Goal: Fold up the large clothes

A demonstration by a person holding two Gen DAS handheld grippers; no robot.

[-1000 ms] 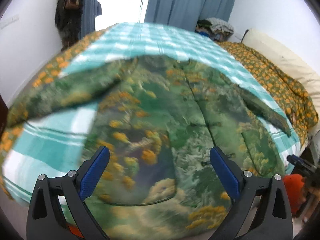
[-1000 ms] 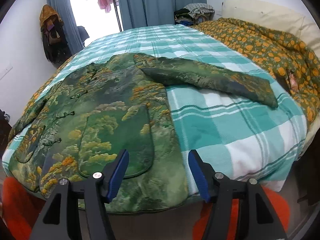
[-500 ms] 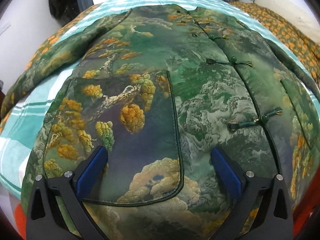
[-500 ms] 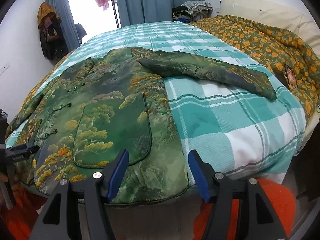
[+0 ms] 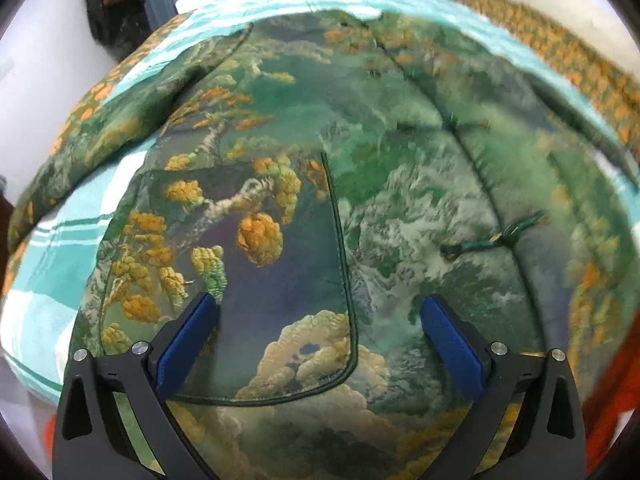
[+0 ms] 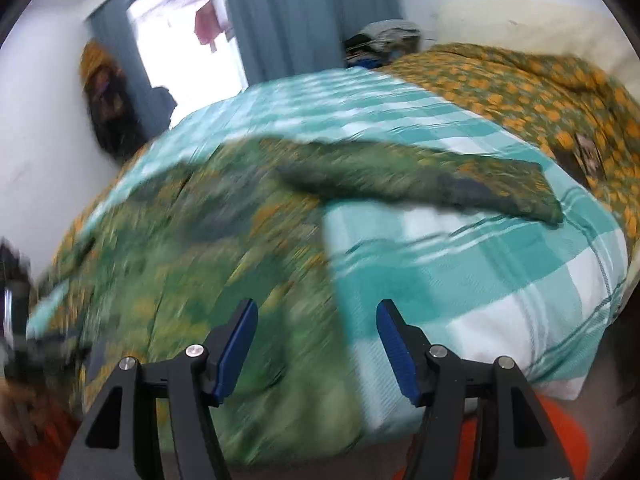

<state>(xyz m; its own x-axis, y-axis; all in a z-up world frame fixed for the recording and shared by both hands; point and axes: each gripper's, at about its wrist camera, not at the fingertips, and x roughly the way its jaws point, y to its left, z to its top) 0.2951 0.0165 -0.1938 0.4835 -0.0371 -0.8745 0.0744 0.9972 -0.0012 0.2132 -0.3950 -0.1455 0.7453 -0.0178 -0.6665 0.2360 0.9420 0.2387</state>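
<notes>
A green and gold patterned jacket (image 5: 392, 208) lies spread flat, front up, on a teal checked bedspread (image 6: 480, 280). The left gripper (image 5: 320, 320), fingers wide apart and empty, has dropped close over the patch pocket (image 5: 256, 280) at 6 o'clock, near the hem. The right gripper (image 6: 316, 336), also apart and empty, is swinging sideways, blurring its view; one sleeve (image 6: 432, 184) stretches toward 2 o'clock. Folding looks about to begin.
</notes>
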